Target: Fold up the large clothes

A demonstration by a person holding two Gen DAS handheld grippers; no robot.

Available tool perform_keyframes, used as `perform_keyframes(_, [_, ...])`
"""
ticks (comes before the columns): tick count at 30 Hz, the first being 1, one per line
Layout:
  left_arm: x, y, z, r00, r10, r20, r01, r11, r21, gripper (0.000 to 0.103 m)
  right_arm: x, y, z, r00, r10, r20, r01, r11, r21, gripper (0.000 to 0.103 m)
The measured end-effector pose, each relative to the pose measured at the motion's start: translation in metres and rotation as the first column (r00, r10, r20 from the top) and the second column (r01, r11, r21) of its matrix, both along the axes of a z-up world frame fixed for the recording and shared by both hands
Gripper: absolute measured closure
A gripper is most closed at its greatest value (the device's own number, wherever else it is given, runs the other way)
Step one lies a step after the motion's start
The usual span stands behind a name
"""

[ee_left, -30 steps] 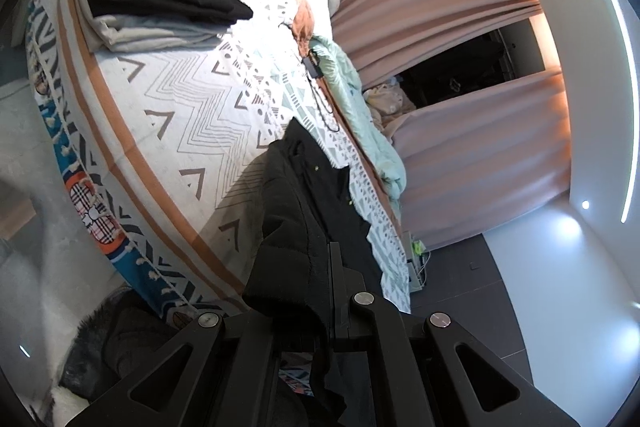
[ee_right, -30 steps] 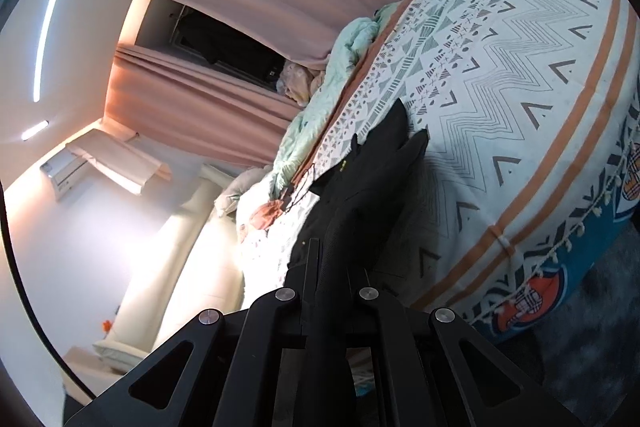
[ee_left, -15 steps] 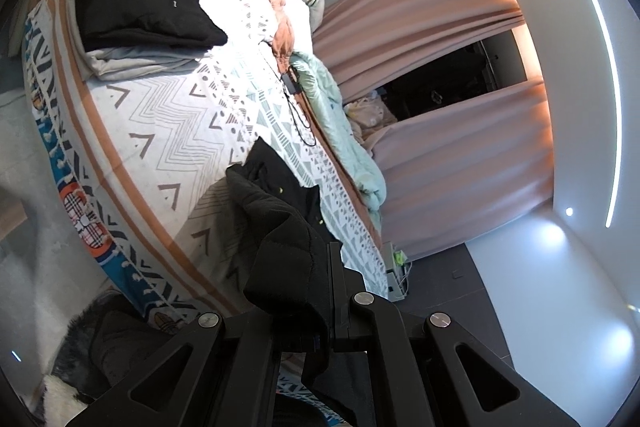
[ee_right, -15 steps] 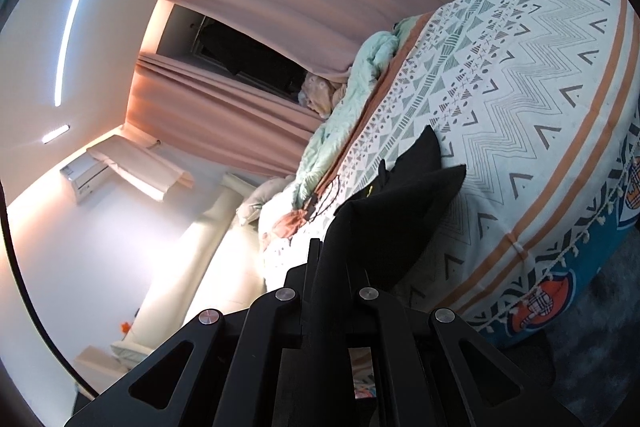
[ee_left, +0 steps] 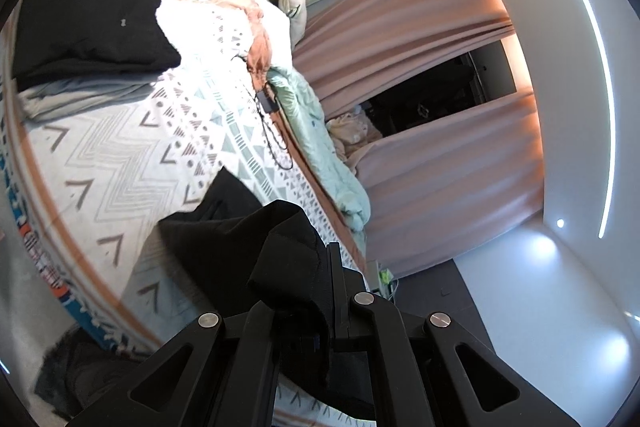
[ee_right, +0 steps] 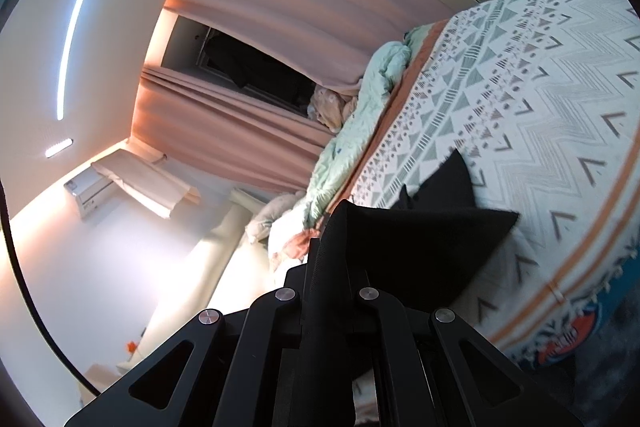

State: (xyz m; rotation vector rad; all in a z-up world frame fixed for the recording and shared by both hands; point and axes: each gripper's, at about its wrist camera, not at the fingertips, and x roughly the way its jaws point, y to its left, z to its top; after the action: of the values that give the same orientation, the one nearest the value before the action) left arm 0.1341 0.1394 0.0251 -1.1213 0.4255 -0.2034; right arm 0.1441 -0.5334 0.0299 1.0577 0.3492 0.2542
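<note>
Raised: black garment [ee_left: 240, 239] (soft, bunched) off patterned bedspread [ee_left: 120, 147] | left gripper [ee_left: 320, 291], right gripper [ee_right: 328, 267] both clamped on cloth

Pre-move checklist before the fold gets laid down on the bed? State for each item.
1. Left gripper has fabric of the black garment between its jaws: ok.
2. Right gripper shut on the same garment: ok.
3. Bedspread ahead of the garment is free for landing: ok.
4. Stack of folded clothes lies apart from the garment: ok.
5. Black cable near the mint blanket is clear of the garment: ok.
6. Garment edges aligned between the two grips: cannot tell, fabric is bunched.
</note>
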Motion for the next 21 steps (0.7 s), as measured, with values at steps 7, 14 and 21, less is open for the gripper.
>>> perform_keyframes(7, [0.079, -0.002, 0.022, 1.000, 0.014, 0.010, -0.014, 1.000, -0.007, 0.102, 0.071, -0.007, 0.017, 0.999, -0.042, 0.007, 0.042, 0.999, 0.029, 0.099])
perform_keyframes(14, [0.150, -0.007, 0.031, 1.000, 0.022, -0.003, -0.022, 1.000, 0.001, 0.102, 0.134, -0.012, 0.023, 0.997, -0.077, -0.008, 0.078, 0.995, 0.055, 0.099])
perform_keyframes(21, [0.213, -0.014, 0.018, 0.999, 0.026, -0.039, -0.027, 1.000, -0.011, 0.102, 0.190, -0.016, 0.007, 0.990, -0.133, -0.057, 0.138, 0.985, 0.106, 0.099])
